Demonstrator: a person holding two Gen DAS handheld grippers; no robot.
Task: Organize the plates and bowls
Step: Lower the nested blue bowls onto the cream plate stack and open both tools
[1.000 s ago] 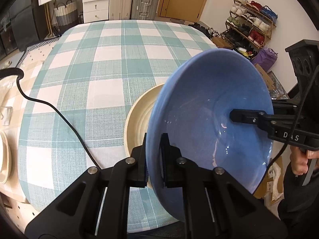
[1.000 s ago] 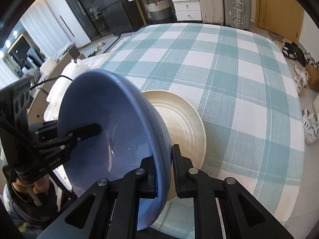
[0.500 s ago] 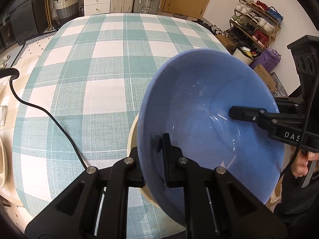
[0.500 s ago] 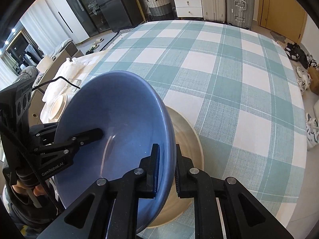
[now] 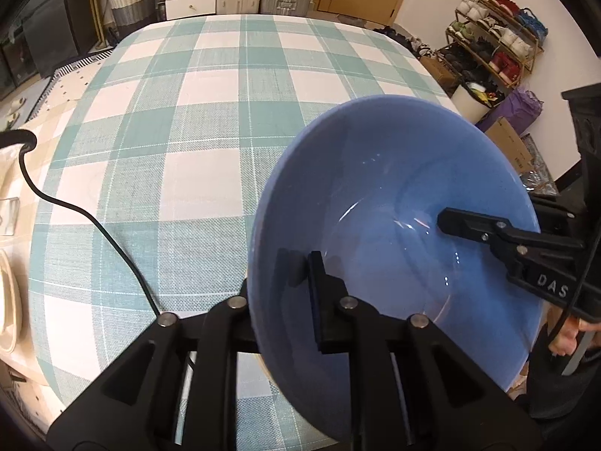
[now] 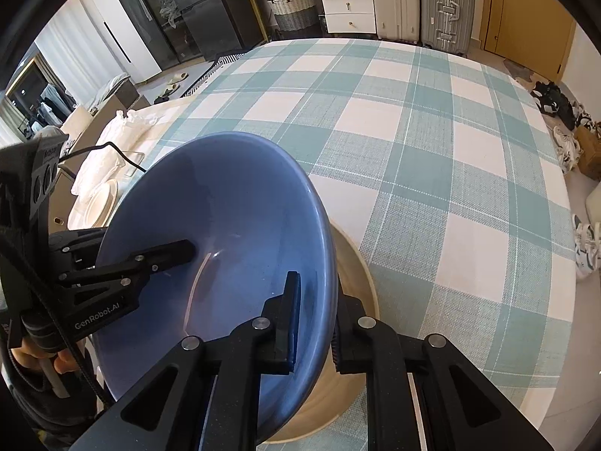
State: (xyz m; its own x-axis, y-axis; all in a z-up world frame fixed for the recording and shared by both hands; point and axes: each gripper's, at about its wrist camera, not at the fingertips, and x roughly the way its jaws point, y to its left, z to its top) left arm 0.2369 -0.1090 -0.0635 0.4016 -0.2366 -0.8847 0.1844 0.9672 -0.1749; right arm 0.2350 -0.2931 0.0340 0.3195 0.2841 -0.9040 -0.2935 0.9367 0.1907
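Bowl (image 5: pixel 394 195): plain glossy blue, inside and rim alike. Plate (image 6: pixel 357 338): cream, unpatterned. Tablecloth (image 5: pixel 210 120): teal-and-white check crossed by thin white lines. Both grippers, left (image 5: pixel 285 282) and right (image 6: pixel 315 312): matte black, silver screw heads. Cable (image 5: pixel 75 210): black.

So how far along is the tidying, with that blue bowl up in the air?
Midway. Both the left gripper and right gripper clamp the blue bowl directly above the cream plate on the table. Left: set it down and release.
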